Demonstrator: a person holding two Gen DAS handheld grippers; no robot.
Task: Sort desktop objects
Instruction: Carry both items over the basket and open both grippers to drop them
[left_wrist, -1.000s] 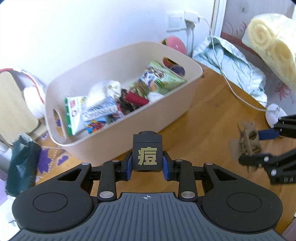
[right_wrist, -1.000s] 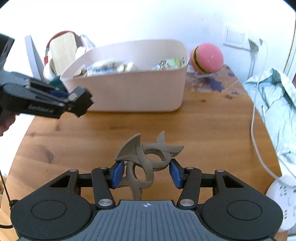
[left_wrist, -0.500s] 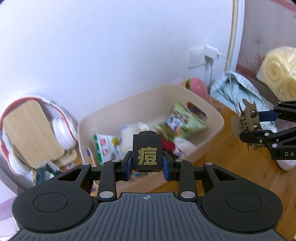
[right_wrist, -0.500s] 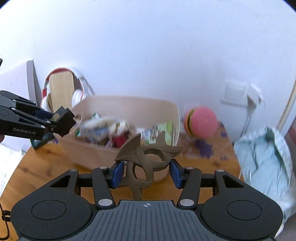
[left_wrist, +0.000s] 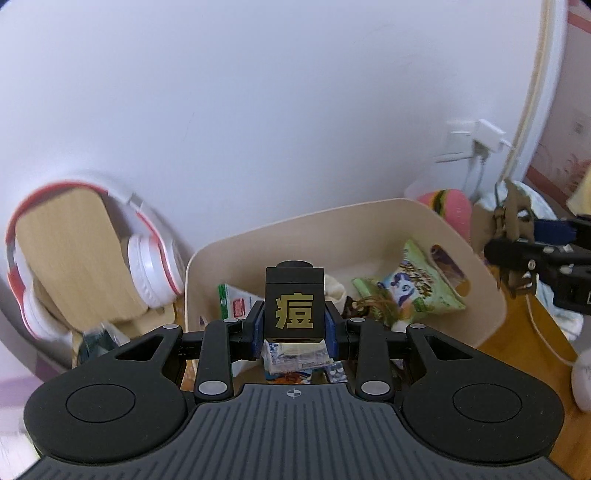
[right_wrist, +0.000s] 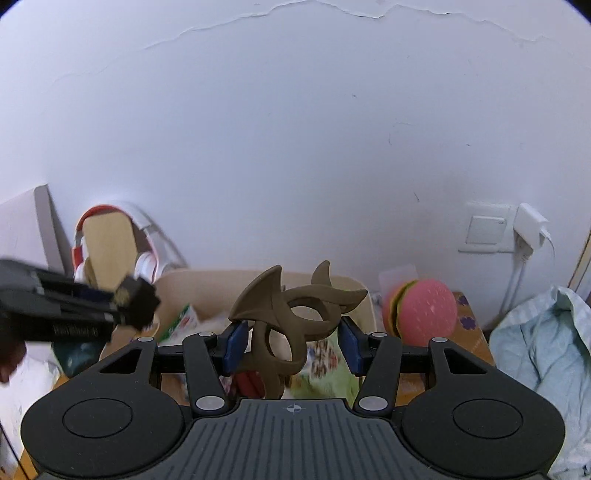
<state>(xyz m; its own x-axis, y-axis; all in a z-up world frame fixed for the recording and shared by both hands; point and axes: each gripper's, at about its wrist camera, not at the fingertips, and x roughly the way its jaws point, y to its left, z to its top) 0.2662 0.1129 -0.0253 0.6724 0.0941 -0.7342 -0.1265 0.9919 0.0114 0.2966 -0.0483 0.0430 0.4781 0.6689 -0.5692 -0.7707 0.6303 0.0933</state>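
Both tools loaded and held above the beige bin.

My left tool (left_wrist: 294, 328) pinches a black cube (left_wrist: 294, 302) with a gold character on its face, its blue pads pressed to the cube's sides, held over the bin (left_wrist: 491, 295), which fills the view from 11 to 2 o'clock beyond the cube. My right tool (right_wrist: 291, 341) grips a brown spiky ring toy (right_wrist: 286, 317) (interlocked loops with curved horns) between its pads, above the bin's near edge. Inside the bin lie snack packets (left_wrist: 410, 291) and other small items. Red-and-white headphones (left_wrist: 147, 266) hang on a wooden stand at 9 o'clock of the bin, a pink burger-shaped ball (right_wrist: 421, 308) sits at its 3 o'clock on the wooden surface (left_wrist: 517, 332), and a pale blue cloth (right_wrist: 546, 347) is bunched farther right.
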